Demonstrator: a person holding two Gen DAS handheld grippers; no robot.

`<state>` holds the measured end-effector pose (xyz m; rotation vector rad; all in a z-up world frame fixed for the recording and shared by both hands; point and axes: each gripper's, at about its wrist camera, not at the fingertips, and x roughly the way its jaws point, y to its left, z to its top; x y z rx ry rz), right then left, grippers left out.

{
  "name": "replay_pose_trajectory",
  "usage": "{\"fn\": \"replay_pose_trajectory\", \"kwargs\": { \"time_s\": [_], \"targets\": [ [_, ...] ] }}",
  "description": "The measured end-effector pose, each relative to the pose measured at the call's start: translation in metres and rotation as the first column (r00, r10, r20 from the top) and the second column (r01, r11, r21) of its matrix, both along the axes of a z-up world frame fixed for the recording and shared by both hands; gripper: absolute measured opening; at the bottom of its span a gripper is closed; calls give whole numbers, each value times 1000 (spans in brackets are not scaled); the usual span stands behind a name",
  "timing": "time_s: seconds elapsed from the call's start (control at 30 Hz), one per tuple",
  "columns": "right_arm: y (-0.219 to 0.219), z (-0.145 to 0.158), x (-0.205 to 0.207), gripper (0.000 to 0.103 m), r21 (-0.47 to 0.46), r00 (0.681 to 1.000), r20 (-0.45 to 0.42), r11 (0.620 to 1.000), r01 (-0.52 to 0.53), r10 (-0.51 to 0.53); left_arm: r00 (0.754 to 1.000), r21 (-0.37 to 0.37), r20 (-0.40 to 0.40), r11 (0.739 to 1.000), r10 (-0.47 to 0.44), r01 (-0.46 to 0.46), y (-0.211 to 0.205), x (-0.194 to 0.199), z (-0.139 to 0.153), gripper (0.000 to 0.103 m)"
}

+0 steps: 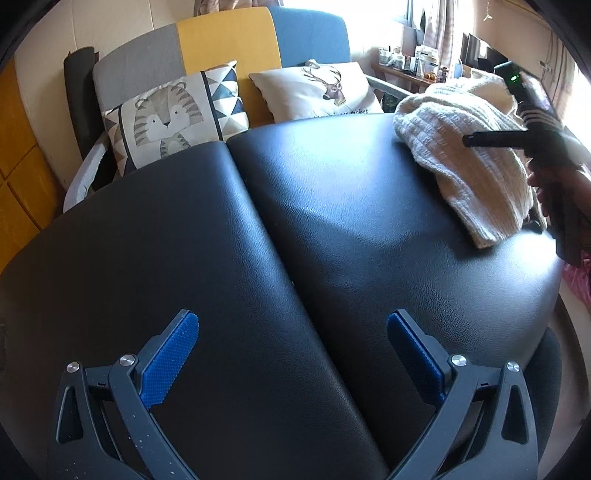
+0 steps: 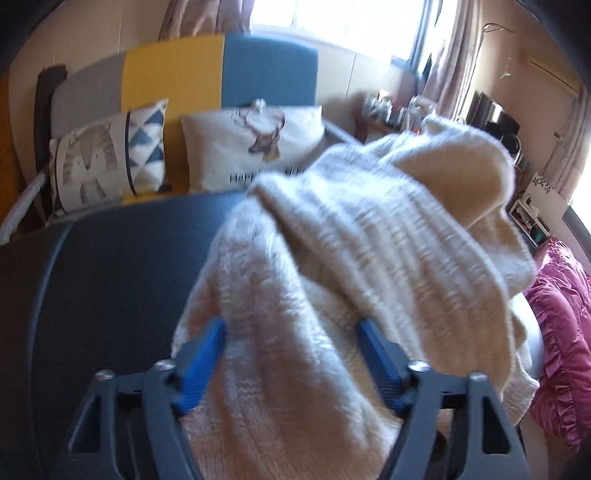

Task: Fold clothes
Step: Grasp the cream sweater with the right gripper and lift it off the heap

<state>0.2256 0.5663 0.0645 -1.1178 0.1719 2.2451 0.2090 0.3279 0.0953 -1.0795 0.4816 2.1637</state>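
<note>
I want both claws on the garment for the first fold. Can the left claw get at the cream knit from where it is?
Probably yes. The left claw stands open and empty over the bare black table, and nothing lies between it and the knit at the far right corner. The right claw already has knit between its pads.

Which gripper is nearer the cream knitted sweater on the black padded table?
Right. The right gripper has the cream knitted sweater between its blue pads. The left gripper hangs open over bare black padded table, well away from the sweater.

Sunlit window (image 2: 332, 18) (tricolour headboard (image 1: 229, 40))
</note>
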Motion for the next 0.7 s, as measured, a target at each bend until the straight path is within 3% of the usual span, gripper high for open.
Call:
{"fn": "replay_pose_trajectory", "kwargs": {
  "time_s": [0.07,0.33,0.7],
  "targets": [
    [1,-8,-4,45,18,999,35,1000,-1,0,1000,-9,2,1000,3,-3,0,0,-2,103],
    [2,-18,-1,19,2,999,39,1000,-13,13,999,-8,38,1000,17,-17,-3,-4,-7,103],
    [-34,23,14,14,-107,984,-165,991,-85,67,997,3,61,999,47,-47,-14,-10,-14,103]
  ]
}}
